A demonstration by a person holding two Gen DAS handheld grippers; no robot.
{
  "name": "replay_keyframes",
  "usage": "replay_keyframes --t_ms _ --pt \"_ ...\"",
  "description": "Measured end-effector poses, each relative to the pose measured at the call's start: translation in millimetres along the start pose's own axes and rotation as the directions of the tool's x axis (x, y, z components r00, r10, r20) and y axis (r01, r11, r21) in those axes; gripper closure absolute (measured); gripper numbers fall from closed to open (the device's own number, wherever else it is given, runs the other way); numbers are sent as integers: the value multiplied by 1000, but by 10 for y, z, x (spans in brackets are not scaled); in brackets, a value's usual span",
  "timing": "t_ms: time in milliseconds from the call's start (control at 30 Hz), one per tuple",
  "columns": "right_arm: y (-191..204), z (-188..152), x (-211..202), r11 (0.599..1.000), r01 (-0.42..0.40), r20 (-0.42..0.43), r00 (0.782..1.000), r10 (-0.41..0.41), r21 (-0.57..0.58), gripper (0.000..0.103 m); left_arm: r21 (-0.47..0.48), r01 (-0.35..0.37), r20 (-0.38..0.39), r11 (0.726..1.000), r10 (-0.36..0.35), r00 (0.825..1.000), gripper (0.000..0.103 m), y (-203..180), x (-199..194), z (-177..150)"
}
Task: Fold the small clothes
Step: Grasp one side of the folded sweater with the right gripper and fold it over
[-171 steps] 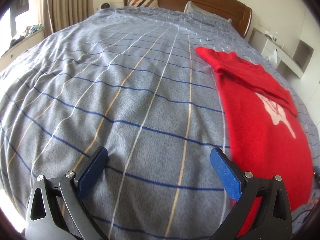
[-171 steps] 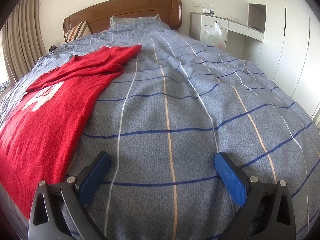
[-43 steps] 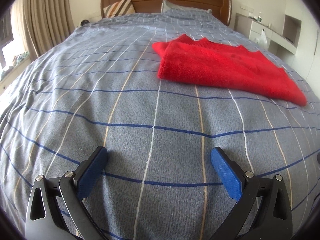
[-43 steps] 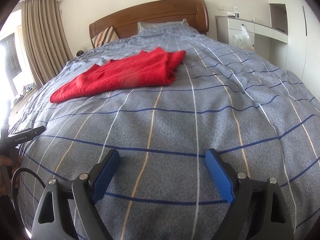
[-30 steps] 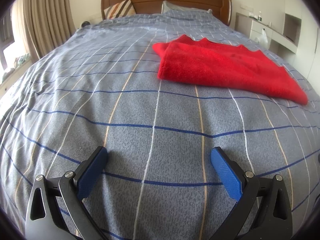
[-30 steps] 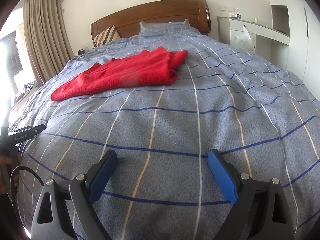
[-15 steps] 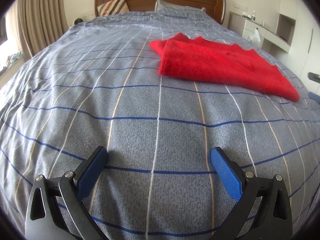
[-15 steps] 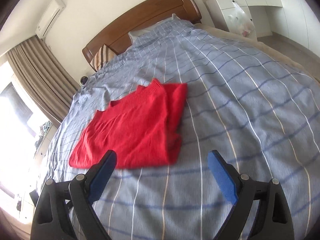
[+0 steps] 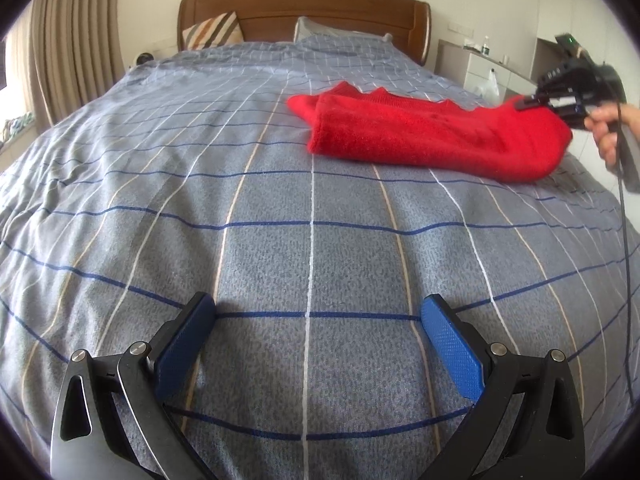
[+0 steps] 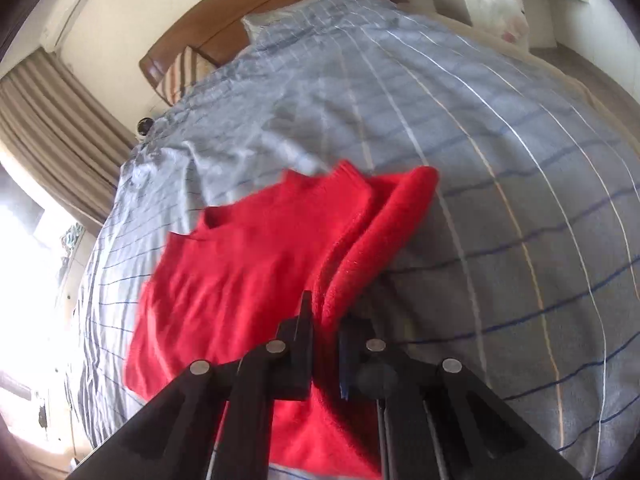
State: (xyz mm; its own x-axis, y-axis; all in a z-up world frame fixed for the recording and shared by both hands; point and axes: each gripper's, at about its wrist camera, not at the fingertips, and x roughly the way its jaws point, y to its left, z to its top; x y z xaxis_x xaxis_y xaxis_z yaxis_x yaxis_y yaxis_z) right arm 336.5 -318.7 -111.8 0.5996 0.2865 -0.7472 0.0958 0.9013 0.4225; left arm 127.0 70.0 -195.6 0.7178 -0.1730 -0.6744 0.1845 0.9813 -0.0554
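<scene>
Red sweater [image 9: 432, 140] lies already folded at least once on the right half of the bed; right gripper [image 10: 326, 344], jaws just closed, now pinches its near edge, so I judge another fold is starting and the final folds remain. Left gripper [image 9: 316, 344] hangs wide open and empty over bare cover. Surface: grey checked bedspread [image 9: 240, 240], soft and slightly rumpled; wooden headboard [image 9: 304, 4], curtains [image 9: 68, 40] at left, white cabinets [image 9: 480, 68] at right.

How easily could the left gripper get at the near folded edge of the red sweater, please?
Probably easily: the left gripper has open jaws, with only bare bedspread before the red sweater; the right gripper holds its far end.
</scene>
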Motion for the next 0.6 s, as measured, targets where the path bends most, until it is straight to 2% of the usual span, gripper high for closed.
replay_keyframes --t_ms 100,233,333,400,433,467,500,533,567,600 --pt "710 116 69 993 -52 -46 998 48 -104 94 -9 15 -2 1000 -15 1000 0 19 8 15" --pt "1582 -9 457 961 -96 -120 991 67 -261 94 -11 21 3 1000 -21 1000 0 20 2 11" --pt "1998 -188 811 940 -113 -175 983 58 -322 94 -12 23 3 1000 -23 1000 0 21 3 16" --pt "2120 -307 1010 935 -120 -203 978 53 -333 93 -12 25 3 1000 -25 1000 0 24 4 14" --pt "2156 -343 1107 936 -136 -223 973 64 -324 88 -12 25 4 1000 -25 1000 0 23 3 11" --pt "2149 -372 1193 942 -181 -258 960 107 -282 80 -11 25 4 1000 -25 1000 0 24 3 11" --pt "2099 -390 1277 947 -256 -304 934 189 -196 76 -11 25 4 1000 -25 1000 0 23 3 11" --pt "2016 -401 1345 937 -343 -347 889 299 -71 60 -12 25 4 1000 -25 1000 0 24 3 10" --pt "1928 -407 1372 910 -412 -353 845 402 51 49 -12 25 4 1000 -25 1000 0 24 3 10" --pt "1854 -400 1347 877 -461 -334 813 478 133 46 -12 25 4 1000 -25 1000 0 24 3 10"
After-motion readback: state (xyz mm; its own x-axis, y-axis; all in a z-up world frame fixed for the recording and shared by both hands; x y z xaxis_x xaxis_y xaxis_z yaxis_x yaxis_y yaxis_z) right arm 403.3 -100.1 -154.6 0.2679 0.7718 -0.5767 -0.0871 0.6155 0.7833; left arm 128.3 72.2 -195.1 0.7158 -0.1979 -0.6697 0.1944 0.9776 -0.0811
